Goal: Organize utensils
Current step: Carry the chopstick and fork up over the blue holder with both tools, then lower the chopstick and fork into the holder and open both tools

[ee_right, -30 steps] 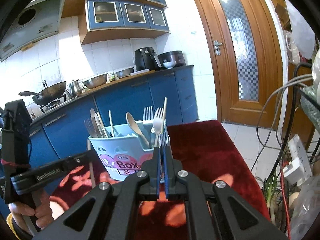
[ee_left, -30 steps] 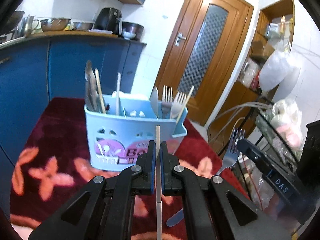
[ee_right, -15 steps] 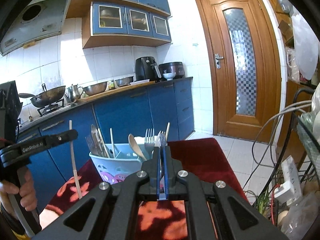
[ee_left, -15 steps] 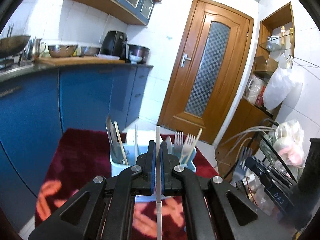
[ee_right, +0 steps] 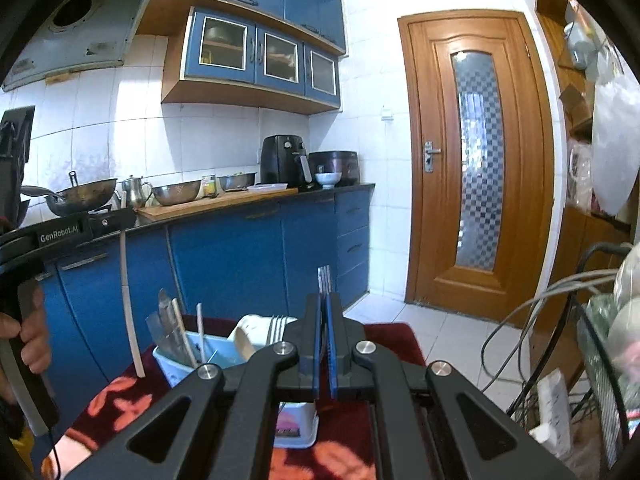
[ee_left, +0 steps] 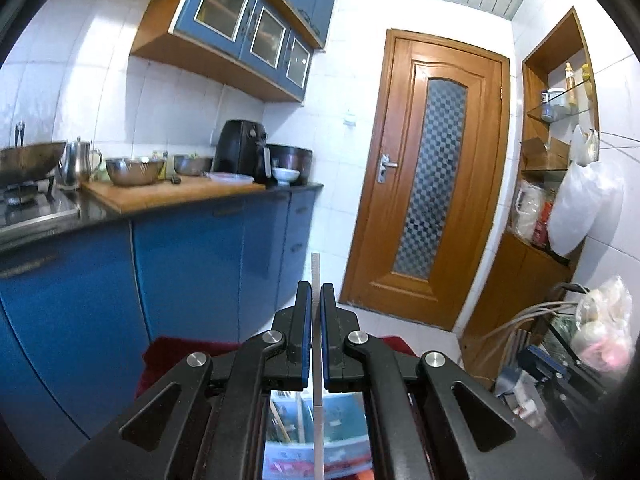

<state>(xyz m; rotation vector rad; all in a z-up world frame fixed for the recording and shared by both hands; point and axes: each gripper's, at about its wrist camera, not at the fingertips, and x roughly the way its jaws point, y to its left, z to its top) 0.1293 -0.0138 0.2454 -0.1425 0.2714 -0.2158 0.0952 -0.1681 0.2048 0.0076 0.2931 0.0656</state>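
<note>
Wooden and thin, a chopstick (ee_left: 317, 360) stands upright between the pads of my left claw (ee_left: 316, 344), which is pressed together on it. Its top rises just above the fingertips, and its lower part hangs down under the claw. My right claw (ee_right: 324, 344) is also closed, and it pinches a fork (ee_right: 324, 280) whose tines point up just over the fingertips. From the right claw I see my other claw off to the left, with my hand (ee_right: 28, 332) around its grip and the chopstick hanging below it.

The caddy (ee_right: 180, 364), pale blue plastic, stands on the red cloth (ee_right: 120, 396) below and in front of both claws. From the left claw I only see it through the gap under the fingers. It already holds several utensils: knives and sticks in the left compartment, a spoon and forks toward the middle, all standing upright.

I judge the task to be well along, since most pieces are sorted. What is left, as far as I can see, is to lower the chopstick among the other sticks and the fork beside the other forks. Whether more loose utensils lie on the cloth I cannot tell, because my claws hide much of it.
</note>
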